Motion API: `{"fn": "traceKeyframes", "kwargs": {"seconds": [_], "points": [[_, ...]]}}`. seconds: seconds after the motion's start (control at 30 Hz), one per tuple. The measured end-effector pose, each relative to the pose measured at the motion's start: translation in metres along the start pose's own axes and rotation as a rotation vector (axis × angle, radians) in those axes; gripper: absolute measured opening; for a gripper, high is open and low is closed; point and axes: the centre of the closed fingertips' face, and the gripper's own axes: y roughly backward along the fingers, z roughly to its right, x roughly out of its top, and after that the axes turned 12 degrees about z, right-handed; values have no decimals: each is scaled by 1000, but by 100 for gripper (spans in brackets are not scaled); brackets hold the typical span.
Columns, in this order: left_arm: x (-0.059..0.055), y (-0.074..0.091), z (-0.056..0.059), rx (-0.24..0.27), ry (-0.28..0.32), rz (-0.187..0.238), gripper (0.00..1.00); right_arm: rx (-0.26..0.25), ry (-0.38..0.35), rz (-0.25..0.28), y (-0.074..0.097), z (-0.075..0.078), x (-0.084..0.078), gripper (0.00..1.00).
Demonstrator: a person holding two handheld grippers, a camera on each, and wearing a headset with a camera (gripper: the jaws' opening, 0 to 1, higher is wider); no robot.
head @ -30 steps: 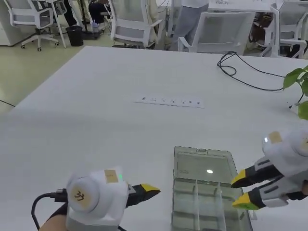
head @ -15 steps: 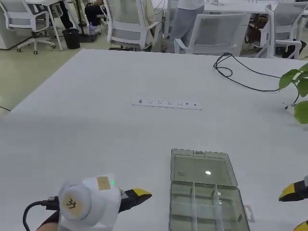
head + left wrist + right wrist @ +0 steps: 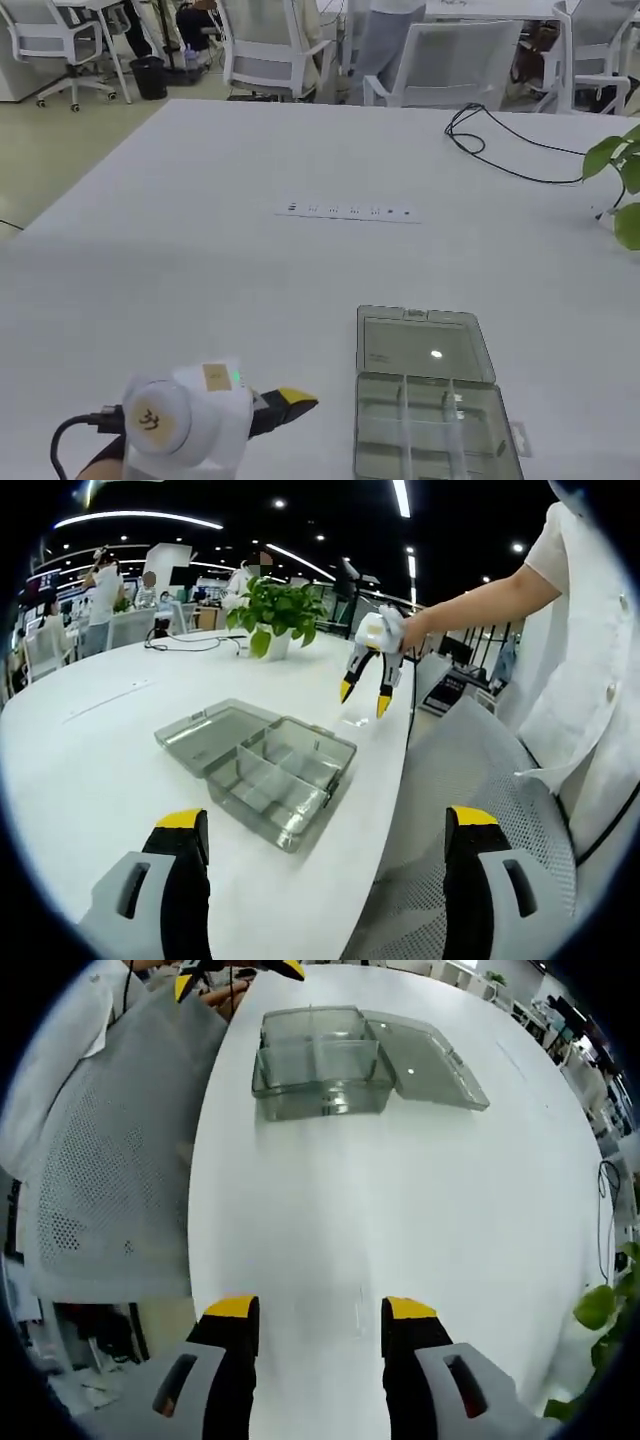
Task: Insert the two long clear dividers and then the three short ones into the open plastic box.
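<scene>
The open clear plastic box (image 3: pixel 432 428) lies near the table's front edge, its lid (image 3: pixel 424 346) folded back flat. Long clear dividers (image 3: pixel 401 424) stand lengthwise inside it. A small clear piece (image 3: pixel 517 437) lies on the table just right of the box. My left gripper (image 3: pixel 297 404) hovers left of the box; in its own view its jaws (image 3: pixel 325 820) stand wide open and empty, facing the box (image 3: pixel 268 768). My right gripper (image 3: pixel 366 688) hangs beyond the box over the table edge. It is open (image 3: pixel 320 1308) and empty, well back from the box (image 3: pixel 318 1072).
A white power strip (image 3: pixel 350 211) lies mid-table, with a black cable (image 3: pixel 500 150) and a green plant (image 3: pixel 622 180) at the far right. Grey office chairs (image 3: pixel 440 65) line the far side. A mesh chair (image 3: pixel 470 780) sits at the near table edge.
My right gripper has drawn back from the box's right side, out of the head view. The left gripper has stayed about where it was.
</scene>
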Motion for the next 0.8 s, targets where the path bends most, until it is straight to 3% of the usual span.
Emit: {"fn": "traceKeyframes", "kwargs": {"seconds": [0.3,0.8], "points": [[0,2,-2,5,5,2,100,11,38,-68,-9,2,-20,49],[0,2,-2,4,15,5,100,12,85,-98,-15,5,-28,42]]}}
